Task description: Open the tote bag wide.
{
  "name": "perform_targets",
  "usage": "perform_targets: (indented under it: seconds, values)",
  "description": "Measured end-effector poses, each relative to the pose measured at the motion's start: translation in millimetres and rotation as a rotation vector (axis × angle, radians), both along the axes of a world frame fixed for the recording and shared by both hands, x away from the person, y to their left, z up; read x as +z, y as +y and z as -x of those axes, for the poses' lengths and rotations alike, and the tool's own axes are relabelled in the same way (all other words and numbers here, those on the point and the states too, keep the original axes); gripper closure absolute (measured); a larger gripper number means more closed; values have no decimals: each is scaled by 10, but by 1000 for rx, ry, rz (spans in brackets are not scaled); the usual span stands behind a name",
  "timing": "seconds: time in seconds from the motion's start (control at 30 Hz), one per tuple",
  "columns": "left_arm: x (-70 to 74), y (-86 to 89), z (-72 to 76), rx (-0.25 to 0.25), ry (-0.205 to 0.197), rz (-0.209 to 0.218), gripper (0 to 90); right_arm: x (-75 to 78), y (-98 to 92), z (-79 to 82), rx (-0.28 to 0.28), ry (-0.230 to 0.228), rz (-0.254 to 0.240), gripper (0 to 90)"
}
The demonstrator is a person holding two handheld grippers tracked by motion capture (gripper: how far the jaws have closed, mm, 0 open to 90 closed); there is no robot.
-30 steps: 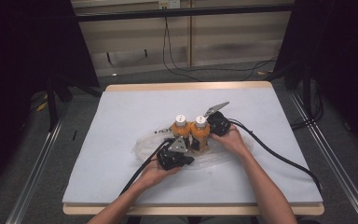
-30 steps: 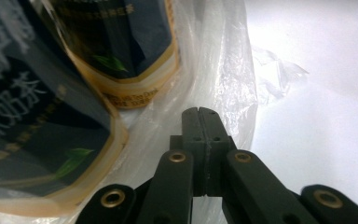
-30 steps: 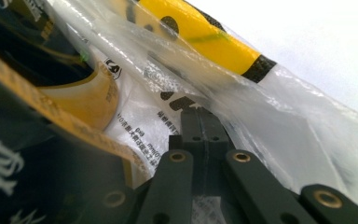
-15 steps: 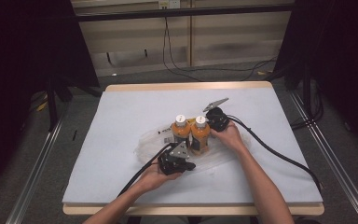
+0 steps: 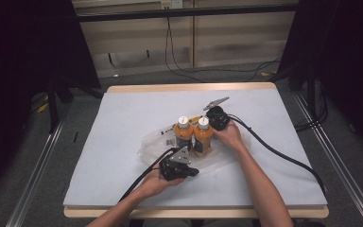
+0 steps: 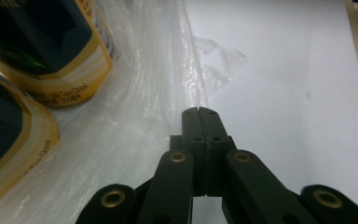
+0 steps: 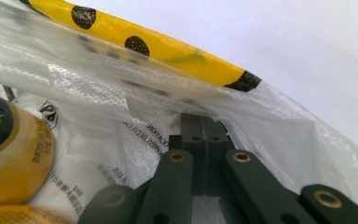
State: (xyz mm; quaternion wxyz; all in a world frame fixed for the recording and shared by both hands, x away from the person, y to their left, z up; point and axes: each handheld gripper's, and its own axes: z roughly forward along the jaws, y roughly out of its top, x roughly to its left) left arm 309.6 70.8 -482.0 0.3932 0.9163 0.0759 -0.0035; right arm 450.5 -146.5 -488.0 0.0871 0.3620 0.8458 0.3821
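High view: two orange juice bottles w/ white caps stand mid-worktop on a clear crinkly plastic bag; left gripper sits at the bag's near edge, right gripper at its far side. Both grippers have jaws pressed together; right gripper view has the tips at the film under a yellow black-spotted strip, but a pinch on the film can't be confirmed. Probably best to lift the bag rim w/ both grippers evenly, slowly, so the bottles don't tip.

Both forearms reach in from the near edge. The left hand grips the left gripper low, its jaws pressed fully together. The right hand, farther forward, holds the right gripper, its jaws likewise closed flat.
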Motion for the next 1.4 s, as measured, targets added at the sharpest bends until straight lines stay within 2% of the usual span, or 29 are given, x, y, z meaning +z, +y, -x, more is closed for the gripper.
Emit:
perform_targets:
  seconds: [0.1, 0.13, 0.23, 0.3, 0.33, 0.47, 0.53, 0.6, 0.7, 0.77, 0.83, 0.87, 0.9, 0.93, 1.0, 1.03, 1.07, 1.1, 1.2, 1.27, 1.4]
  values:
    - [-9, -4, 39, -6, 5, 17, 900, 3, 11, -19, -8, -5, 9, 900]
    - [10, 3, 42, -13, -3, -12, 900, 3, 12, -22, -10, -5, 10, 900]
    - [-4, -5, 51, -19, 0, 12, 900, 3, 18, -26, -18, -3, 10, 900]
    - [0, -1, 33, -2, 19, 16, 900, 5, 20, -25, -21, -2, 10, 900]
    - [8, -4, 15, 2, -2, 20, 900, 6, 22, -24, -19, -6, 14, 900]
    - [124, -1, -69, 44, 2, 68, 900, 10, 30, -19, -18, -9, 21, 900]
    - [178, -5, -86, 54, -8, 97, 900, 12, 31, -22, -16, -2, 16, 900]
    - [255, 0, -136, 81, -28, 107, 900, 22, 39, -16, -23, -1, 31, 900]
    - [279, 6, -242, 142, -54, 97, 900, 24, 40, -25, -10, -8, 34, 900]
    - [256, -1, -302, 159, -66, 84, 900, 32, 37, -24, -9, -7, 45, 900]
    - [224, -40, -320, 168, -98, 33, 900, 36, 29, -31, 0, 0, 44, 900]
    - [206, -61, -318, 167, -107, 23, 900, 39, 27, -35, -3, 7, 44, 900]
    - [183, -92, -308, 173, -143, -5, 900, 37, 20, -43, 2, 10, 39, 900]
    - [166, -110, -301, 177, -145, -16, 900, 37, 19, -47, -2, 11, 38, 900]
    - [122, -166, -266, 177, -186, -67, 900, 36, 14, -59, 5, 10, 37, 900]
    - [90, -186, -262, 157, -182, -79, 900, 38, 14, -58, 3, 13, 39, 900]
    - [57, -202, -249, 158, -189, -95, 900, 37, 15, -61, 6, 11, 38, 900]
    - [30, -204, -231, 156, -199, -97, 900, 39, 17, -60, 6, 12, 41, 900]
    - [40, -186, -221, 135, -185, -100, 900, 52, 27, -67, 8, 22, 55, 900]
    - [63, -168, -223, 94, -132, -109, 900, 52, 34, -88, 10, 16, 57, 900]
    - [82, -173, -134, 51, -164, -142, 900, 58, 65, -145, -3, 20, 64, 900]
